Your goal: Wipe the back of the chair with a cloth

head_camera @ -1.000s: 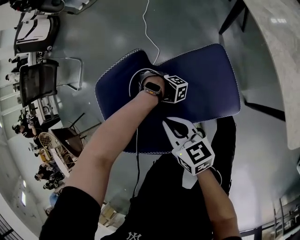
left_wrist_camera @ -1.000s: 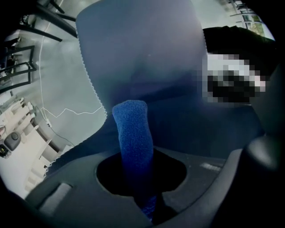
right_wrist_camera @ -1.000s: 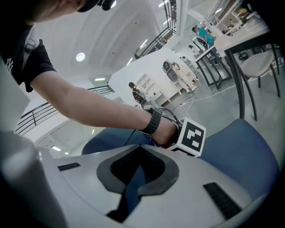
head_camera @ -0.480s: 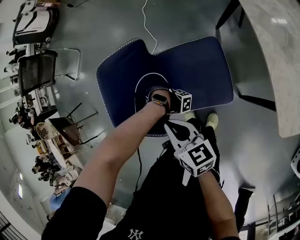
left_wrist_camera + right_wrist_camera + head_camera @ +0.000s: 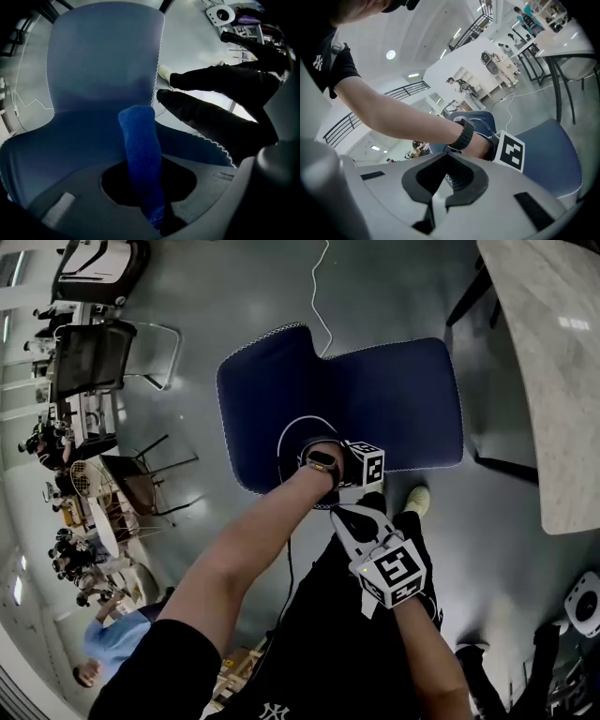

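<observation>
The navy chair (image 5: 394,395) with white edge stitching lies below me in the head view. My left gripper (image 5: 151,199) is shut on a blue cloth (image 5: 138,150), which sticks out from the jaws against the chair's blue fabric (image 5: 103,61). In the head view the left gripper's marker cube (image 5: 364,463) sits near the chair's near edge. My right gripper (image 5: 341,514) hangs close to my body, just short of that edge, shut with nothing in it. From the right gripper view its closed jaws point at my left wrist (image 5: 464,136) and the chair (image 5: 553,150).
A light-topped table (image 5: 553,381) with dark legs stands at the right. A white cable (image 5: 323,296) runs over the grey floor beyond the chair. Black chairs (image 5: 89,362) and people are far left. My shoe (image 5: 417,501) is beside the chair, and a white device (image 5: 581,601) lies lower right.
My left gripper has slid with the cloth from the middle of the chair towards its near edge. The right gripper has stayed by my body, shut.
</observation>
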Demonstrator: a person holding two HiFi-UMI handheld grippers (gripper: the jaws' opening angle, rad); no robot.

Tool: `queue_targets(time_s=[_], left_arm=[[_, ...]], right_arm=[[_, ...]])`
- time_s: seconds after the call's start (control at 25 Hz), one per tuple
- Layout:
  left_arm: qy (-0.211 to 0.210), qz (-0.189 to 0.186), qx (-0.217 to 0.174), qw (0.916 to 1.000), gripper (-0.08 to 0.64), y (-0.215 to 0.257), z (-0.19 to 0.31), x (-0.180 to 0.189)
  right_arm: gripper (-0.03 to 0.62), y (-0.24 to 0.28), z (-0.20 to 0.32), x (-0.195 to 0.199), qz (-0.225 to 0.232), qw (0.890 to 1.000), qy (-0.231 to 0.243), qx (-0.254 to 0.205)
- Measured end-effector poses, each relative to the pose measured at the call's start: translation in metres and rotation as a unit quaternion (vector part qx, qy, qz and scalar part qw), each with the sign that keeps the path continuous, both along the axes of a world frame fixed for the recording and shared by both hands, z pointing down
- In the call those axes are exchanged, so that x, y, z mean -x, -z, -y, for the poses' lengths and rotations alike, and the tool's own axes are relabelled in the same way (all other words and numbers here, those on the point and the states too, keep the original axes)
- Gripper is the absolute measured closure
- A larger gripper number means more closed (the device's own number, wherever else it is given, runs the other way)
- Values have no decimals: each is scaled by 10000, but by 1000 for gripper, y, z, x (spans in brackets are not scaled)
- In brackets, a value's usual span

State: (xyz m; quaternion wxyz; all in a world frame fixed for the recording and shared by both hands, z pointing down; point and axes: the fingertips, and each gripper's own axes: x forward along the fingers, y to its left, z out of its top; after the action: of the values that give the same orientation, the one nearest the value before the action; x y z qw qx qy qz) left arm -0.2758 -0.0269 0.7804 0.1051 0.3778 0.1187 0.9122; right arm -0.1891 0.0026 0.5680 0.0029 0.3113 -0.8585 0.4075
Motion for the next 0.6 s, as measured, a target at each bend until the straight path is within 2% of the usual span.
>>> queue_targets(time_s=[0.12,0.2,0.32,0.48,0.6], left_arm=[[-28,-180,-82,9998,489,4,5,1],[-221,-362,-308,9986,489,10,24,-1],[-453,-611,-843,9935,489,27,86,-5],[-499,-651,-1475,9857,489,45,176,7],[-514,-712,-1786,9800,489,64,231,20]], right_arm=[[580,3,8,9,8,10000,41,-87],[580,11,12,15,23,9999,47,-144],[580,22,26,19,35,9997,-32,-247],[580,21,47,31,88,9991,-212,-363],[580,21,66,44,81,9986,-350,-394]])
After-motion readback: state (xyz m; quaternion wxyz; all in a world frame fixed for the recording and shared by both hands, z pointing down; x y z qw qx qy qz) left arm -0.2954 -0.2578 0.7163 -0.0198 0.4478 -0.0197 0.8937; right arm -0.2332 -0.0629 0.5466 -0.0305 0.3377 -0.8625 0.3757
